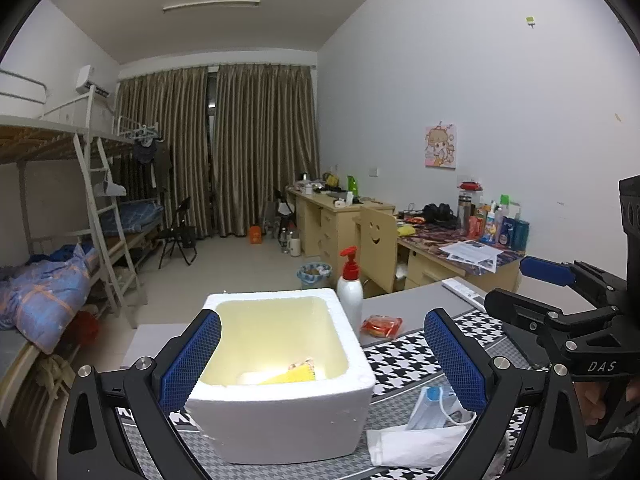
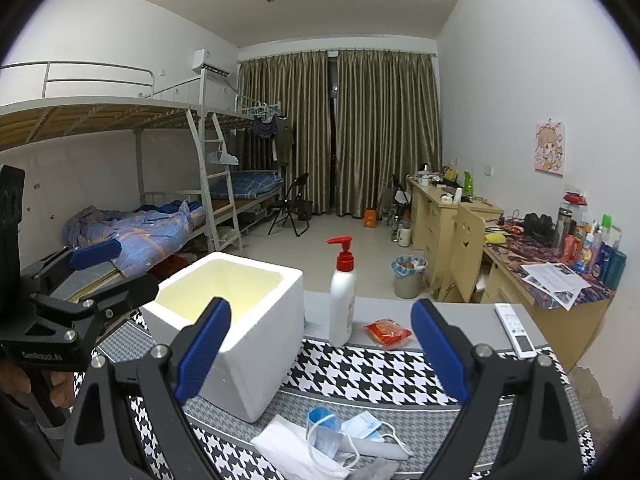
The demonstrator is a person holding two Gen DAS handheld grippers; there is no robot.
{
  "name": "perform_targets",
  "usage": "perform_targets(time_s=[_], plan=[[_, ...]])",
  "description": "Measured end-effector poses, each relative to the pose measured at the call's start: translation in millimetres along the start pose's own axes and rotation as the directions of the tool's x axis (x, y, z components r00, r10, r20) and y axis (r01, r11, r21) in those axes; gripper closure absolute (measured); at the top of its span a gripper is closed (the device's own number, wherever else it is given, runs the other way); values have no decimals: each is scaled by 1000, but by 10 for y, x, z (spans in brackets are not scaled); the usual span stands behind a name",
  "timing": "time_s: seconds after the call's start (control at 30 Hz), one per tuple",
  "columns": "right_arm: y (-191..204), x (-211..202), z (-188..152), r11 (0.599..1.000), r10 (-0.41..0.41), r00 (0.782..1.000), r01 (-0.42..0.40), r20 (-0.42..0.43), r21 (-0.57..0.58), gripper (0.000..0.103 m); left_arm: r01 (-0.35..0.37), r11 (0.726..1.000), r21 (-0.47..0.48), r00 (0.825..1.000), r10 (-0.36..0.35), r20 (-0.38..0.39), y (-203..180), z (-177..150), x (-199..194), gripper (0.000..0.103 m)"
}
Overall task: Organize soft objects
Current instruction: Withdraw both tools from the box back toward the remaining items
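Left gripper [image 1: 322, 356] and right gripper [image 2: 320, 352]: jaws spread wide, nothing held. White foam box [image 1: 280, 408] stands open on the houndstooth cloth [image 2: 360, 372] over the worktop; yellow item [image 1: 290, 376] inside, possibly a sponge. Blue face mask [image 2: 344, 428] lies on a white tissue [image 2: 288, 452] just beside the box. Pump bottle [image 2: 342, 300] upright behind, red packet [image 2: 387, 333] near it.
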State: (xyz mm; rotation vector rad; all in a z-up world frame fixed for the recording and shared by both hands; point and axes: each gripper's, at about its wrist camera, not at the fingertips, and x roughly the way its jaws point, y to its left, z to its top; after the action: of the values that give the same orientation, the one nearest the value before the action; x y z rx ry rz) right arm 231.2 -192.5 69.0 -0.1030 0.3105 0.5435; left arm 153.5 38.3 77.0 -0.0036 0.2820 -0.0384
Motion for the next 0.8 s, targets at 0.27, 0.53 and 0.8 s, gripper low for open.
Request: perform_targets(time_s=[0.27,0.53,0.8], plan=[[-73,-118,-117,999,-35,999,35,2,0,9,30,1000,2,1000,-30,-6,-103,-90,-43,1],[-140,-209,-244,998,-61,998,61,0,11,9,52,999,-16,998,-53,-26,-164,-195,-29,1],[-221,-288,-367,996,-82,997,82,-4,32,9,65,998,-11,997,-66,-27,-273,-296,-36,1]])
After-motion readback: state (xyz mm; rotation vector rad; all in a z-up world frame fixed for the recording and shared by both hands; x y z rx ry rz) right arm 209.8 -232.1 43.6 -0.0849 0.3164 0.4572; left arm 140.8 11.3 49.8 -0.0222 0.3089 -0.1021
